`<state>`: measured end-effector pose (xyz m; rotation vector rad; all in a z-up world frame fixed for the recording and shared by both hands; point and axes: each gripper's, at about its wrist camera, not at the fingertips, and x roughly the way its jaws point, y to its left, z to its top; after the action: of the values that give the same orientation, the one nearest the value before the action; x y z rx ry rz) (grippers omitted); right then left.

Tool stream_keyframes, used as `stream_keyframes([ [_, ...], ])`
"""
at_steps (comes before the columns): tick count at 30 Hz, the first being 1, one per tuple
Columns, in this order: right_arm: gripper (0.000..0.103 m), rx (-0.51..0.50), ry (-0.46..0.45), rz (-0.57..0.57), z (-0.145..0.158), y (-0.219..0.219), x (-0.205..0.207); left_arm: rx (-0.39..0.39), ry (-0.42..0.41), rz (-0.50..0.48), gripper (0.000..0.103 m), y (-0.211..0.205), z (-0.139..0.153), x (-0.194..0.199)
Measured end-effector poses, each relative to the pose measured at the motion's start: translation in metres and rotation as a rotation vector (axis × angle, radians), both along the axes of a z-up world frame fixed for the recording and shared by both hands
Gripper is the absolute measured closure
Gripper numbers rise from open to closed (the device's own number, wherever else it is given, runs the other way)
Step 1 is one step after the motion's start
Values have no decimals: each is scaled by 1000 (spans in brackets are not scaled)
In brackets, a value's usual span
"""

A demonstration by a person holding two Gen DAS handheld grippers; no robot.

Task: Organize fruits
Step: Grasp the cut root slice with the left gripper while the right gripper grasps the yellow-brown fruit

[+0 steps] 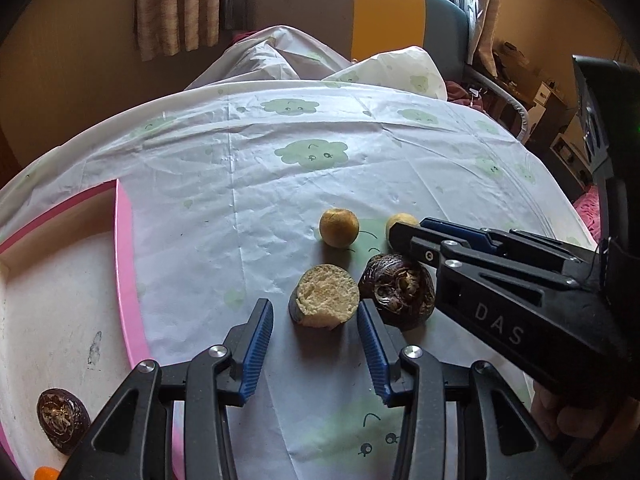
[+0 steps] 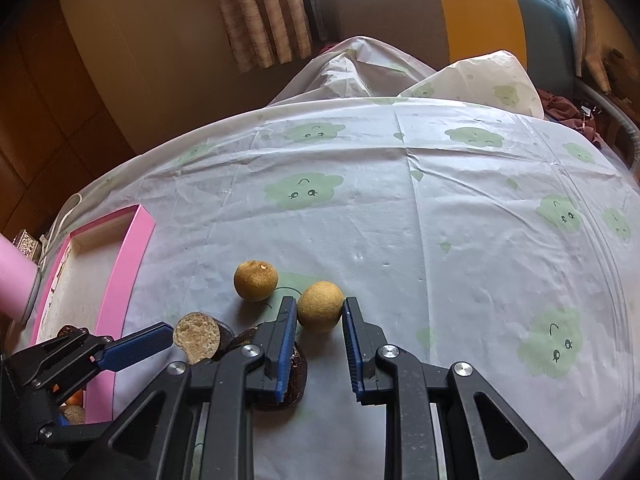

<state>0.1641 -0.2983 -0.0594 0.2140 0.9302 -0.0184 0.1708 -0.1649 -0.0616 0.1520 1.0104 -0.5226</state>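
Observation:
A cut fruit with a pale crumbly face point(image 1: 325, 301) lies on the tablecloth between the tips of my open left gripper point(image 1: 315, 322). A dark wrinkled fruit point(image 1: 398, 291) sits just right of it. Two small yellow-brown round fruits lie beyond: one free point(image 1: 339, 227), one point(image 2: 320, 306) between the tips of my open right gripper point(image 2: 319, 312), not clamped. The right gripper shows in the left wrist view point(image 1: 404, 236). The left gripper shows in the right wrist view point(image 2: 160, 340) beside the cut fruit point(image 2: 199, 337). The other round fruit point(image 2: 256, 280) lies to the left.
A pink-rimmed white tray point(image 1: 127, 248) stands at the left and holds a dark wrinkled fruit point(image 1: 62, 420) and an orange bit point(image 1: 47, 473). The tray also shows in the right wrist view point(image 2: 120, 280). A pink cylinder point(image 2: 14, 280) is at the far left. The cloth-covered table point(image 1: 304, 152) ends at a sofa behind.

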Motion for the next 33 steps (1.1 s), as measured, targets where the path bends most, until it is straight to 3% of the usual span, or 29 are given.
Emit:
stream_keyframes([
  [5, 80, 3, -1, -15, 1, -4, 0, -48, 35, 10, 67, 1, -2, 5],
  [10, 80, -1, -7, -19, 4, -6, -8, -35, -3, 2, 68, 0, 1, -8],
  [22, 80, 29, -14, -51, 8, -11, -54, -45, -113, 107, 68, 30, 35, -51],
  [33, 80, 49, -25, 35, 14, 32, -81, -56, -147, 205, 68, 78, 52, -74],
])
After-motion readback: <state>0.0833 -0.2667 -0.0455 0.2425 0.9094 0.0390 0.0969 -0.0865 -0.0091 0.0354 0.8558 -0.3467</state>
